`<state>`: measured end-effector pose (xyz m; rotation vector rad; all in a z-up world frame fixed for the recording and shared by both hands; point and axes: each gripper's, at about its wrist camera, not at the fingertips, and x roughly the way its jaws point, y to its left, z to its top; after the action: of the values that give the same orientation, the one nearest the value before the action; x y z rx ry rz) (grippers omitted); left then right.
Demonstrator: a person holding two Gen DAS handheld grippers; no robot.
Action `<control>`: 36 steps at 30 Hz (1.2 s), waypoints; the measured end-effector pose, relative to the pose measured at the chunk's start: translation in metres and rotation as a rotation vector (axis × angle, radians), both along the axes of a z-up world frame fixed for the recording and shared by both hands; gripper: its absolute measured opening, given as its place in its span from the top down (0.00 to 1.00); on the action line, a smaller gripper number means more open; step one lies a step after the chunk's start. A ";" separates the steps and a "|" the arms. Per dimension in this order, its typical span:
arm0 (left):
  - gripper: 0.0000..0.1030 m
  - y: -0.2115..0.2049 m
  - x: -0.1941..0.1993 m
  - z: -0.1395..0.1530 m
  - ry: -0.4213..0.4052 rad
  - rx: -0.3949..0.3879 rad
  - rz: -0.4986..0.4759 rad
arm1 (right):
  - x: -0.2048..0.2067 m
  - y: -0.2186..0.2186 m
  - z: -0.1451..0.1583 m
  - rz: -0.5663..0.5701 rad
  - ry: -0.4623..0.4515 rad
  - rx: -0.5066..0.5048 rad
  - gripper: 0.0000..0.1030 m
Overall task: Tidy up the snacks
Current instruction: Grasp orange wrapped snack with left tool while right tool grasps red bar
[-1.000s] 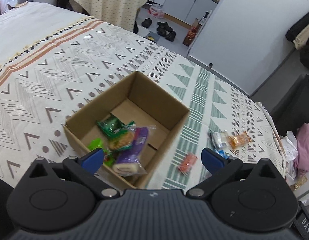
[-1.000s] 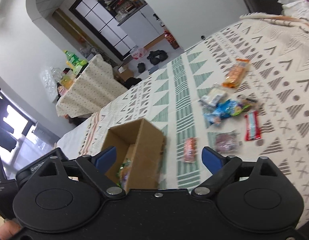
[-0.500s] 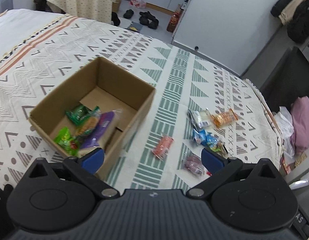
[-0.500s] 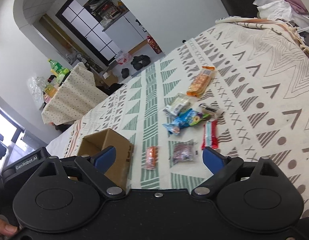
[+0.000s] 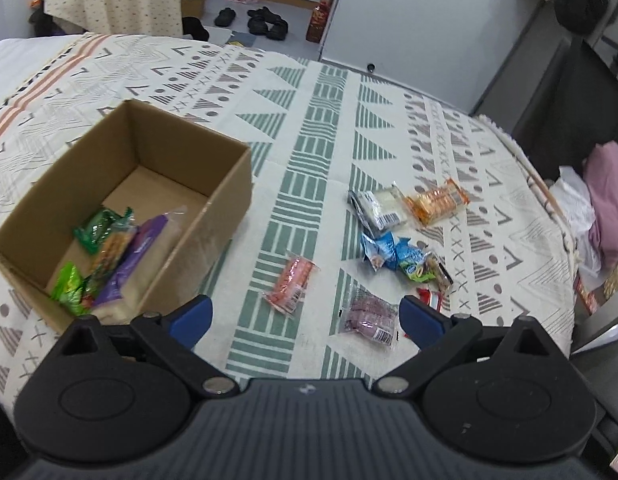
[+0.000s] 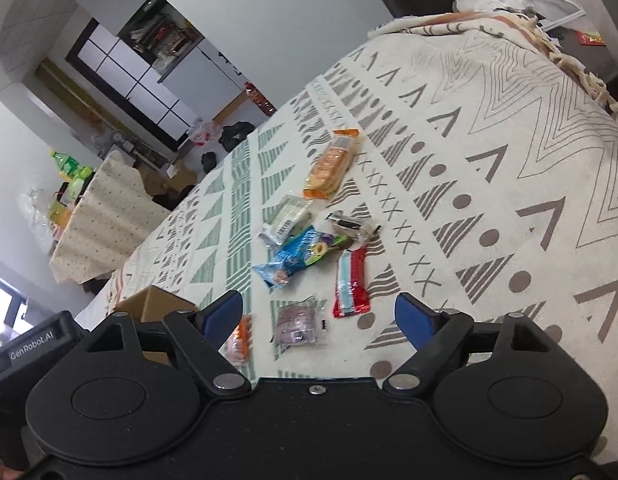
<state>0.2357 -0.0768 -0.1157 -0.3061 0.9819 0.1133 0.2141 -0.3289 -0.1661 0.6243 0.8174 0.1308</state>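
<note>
Cardboard box (image 5: 149,184): sitting open-topped on the patterned bedspread (image 5: 309,128), at the left of the left wrist view; holding green packets (image 5: 95,228), a purple-wrapped pack (image 5: 129,264) and a biscuit pack between them, all bunched at its near end; its far end showing bare floor.

Loose snacks, lying on the bedspread to the right of the box, well apart from it: pink packet (image 5: 291,285), lying nearest the box; purple packet (image 5: 369,318), lying just beside the left gripper's right fingertip; blue packet (image 5: 383,254), lying beyond it; white packet (image 5: 379,208) and orange biscuit pack (image 5: 437,200), touching each other at the far end of the group; red-and-blue bar (image 6: 351,284), lying lengthwise beside the blue packet in the right wrist view; a small dark clear-wrapped sweet (image 6: 347,225) lying just past the bar.

Left gripper (image 5: 307,318): hovering over the bedspread, jaws standing wide apart and gripping nothing.

Right gripper (image 6: 319,316): pointing down at the loose group, jaws closing yet wide apart; purple packet showing in the gap below them, pads pressing on nothing.
</note>
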 end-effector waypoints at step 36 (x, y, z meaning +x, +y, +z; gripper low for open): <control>0.77 -0.002 0.065 -0.098 0.115 0.055 0.014 | 0.072 0.031 -0.060 0.043 0.097 -0.153 0.51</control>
<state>0.3005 -0.0793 -0.2142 -0.2579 1.0889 0.1722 0.2865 -0.2981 -0.2264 0.4718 0.9255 0.0761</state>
